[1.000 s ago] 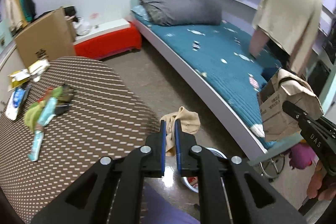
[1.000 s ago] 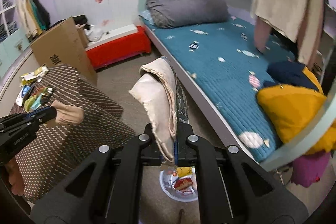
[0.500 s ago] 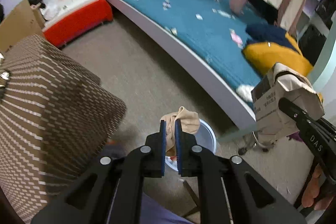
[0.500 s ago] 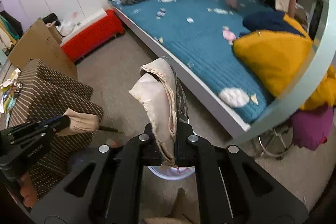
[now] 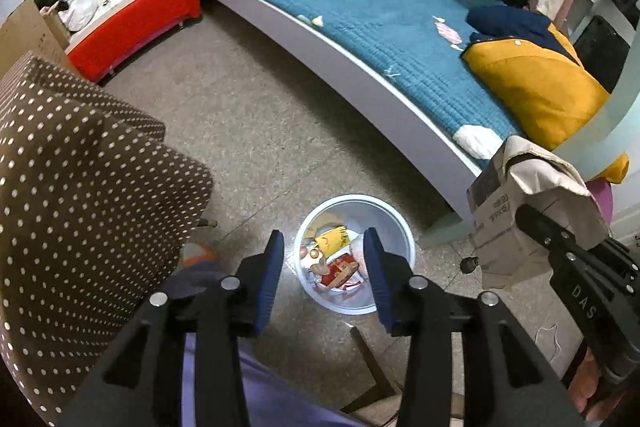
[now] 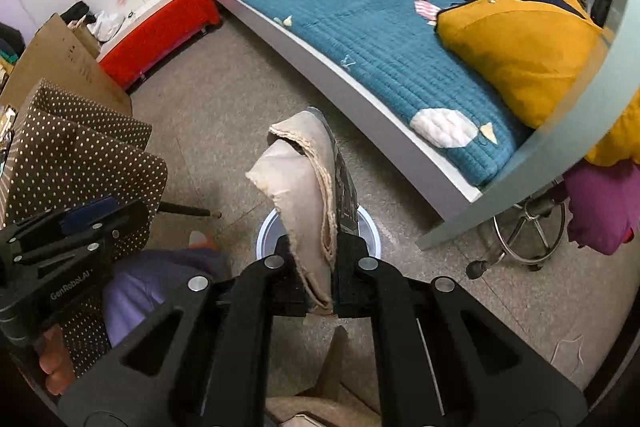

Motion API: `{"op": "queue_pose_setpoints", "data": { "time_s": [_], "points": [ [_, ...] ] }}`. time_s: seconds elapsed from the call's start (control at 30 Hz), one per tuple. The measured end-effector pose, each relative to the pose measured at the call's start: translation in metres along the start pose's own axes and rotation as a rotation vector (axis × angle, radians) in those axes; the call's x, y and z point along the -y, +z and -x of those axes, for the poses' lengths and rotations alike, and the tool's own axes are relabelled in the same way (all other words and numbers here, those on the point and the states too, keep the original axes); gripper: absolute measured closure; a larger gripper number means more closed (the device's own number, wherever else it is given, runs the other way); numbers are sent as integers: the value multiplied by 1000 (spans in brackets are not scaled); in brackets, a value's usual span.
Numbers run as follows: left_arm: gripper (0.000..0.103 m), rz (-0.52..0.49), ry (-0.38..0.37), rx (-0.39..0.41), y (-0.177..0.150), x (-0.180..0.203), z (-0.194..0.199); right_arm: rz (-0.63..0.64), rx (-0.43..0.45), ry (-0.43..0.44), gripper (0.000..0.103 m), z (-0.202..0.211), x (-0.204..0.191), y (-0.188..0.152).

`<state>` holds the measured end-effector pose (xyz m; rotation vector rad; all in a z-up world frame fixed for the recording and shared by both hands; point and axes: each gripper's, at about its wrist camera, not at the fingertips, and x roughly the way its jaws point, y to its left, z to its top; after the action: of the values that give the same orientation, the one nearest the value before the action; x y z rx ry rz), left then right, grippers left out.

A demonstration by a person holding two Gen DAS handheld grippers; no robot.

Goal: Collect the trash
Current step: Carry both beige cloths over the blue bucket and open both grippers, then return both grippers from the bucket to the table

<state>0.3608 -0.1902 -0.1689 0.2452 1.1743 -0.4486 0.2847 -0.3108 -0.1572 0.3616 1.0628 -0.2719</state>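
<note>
A white waste bin (image 5: 401, 225) stands on the floor, holding several wrappers, among them a yellow one (image 5: 331, 239) and a red one (image 5: 340, 269). My left gripper (image 5: 323, 239) hangs just above the bin; its jaws are opening and nothing is between them. At the right of the left wrist view, my right gripper (image 5: 538, 227) is shut on a crushed cardboard box with beige paper (image 5: 520, 211). In the right wrist view the same crushed box (image 6: 308, 187) sticks up from my right gripper (image 6: 334, 247), hiding most of the bin (image 6: 370, 223). My left gripper (image 6: 80, 223) shows at the left.
A table under a brown dotted cloth (image 5: 80, 179) stands to the left. A bed with a teal cover (image 5: 380, 27) curves along the right, with a yellow cushion (image 5: 536, 95) on it. A chrome stool base (image 6: 528, 231) is right of the bin. My purple-clad leg (image 6: 132, 291) is below.
Both grippers came down toward the bin, which is now close below. The left jaws have opened and the tan scrap they held is gone from them. The right gripper still holds the crushed box.
</note>
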Motion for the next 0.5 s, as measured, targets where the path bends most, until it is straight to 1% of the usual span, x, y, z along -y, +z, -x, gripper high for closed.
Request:
{"op": "queue_pose_setpoints", "data": {
  "time_s": [0.13,0.17,0.23,0.27,0.3,0.33,0.37,0.4,0.5],
  "points": [
    [58,41,27,4,-4,-22,3,37,-16,20,96,-9,-17,4],
    [57,51,35,7,-6,-28,5,57,-22,27,93,-11,-24,6],
    [56,72,46,17,-7,-40,9,90,-23,32,93,-13,-35,8],
    [56,77,47,18,-7,-43,10,118,-21,28,86,-15,-42,9],
    [55,83,51,16,-8,-47,11,126,-22,28,67,-16,-45,10],
    [55,89,58,14,-9,-51,11,124,-22,19,54,-16,-46,11],
    [55,92,61,14,-9,-54,12,120,-15,12,45,-17,-46,10],
    [55,94,63,15,-9,-55,13,126,4,3,45,-16,-47,10],
    [52,92,64,19,-10,-59,15,142,-1,-10,45,-17,-50,11]
  ]
}}
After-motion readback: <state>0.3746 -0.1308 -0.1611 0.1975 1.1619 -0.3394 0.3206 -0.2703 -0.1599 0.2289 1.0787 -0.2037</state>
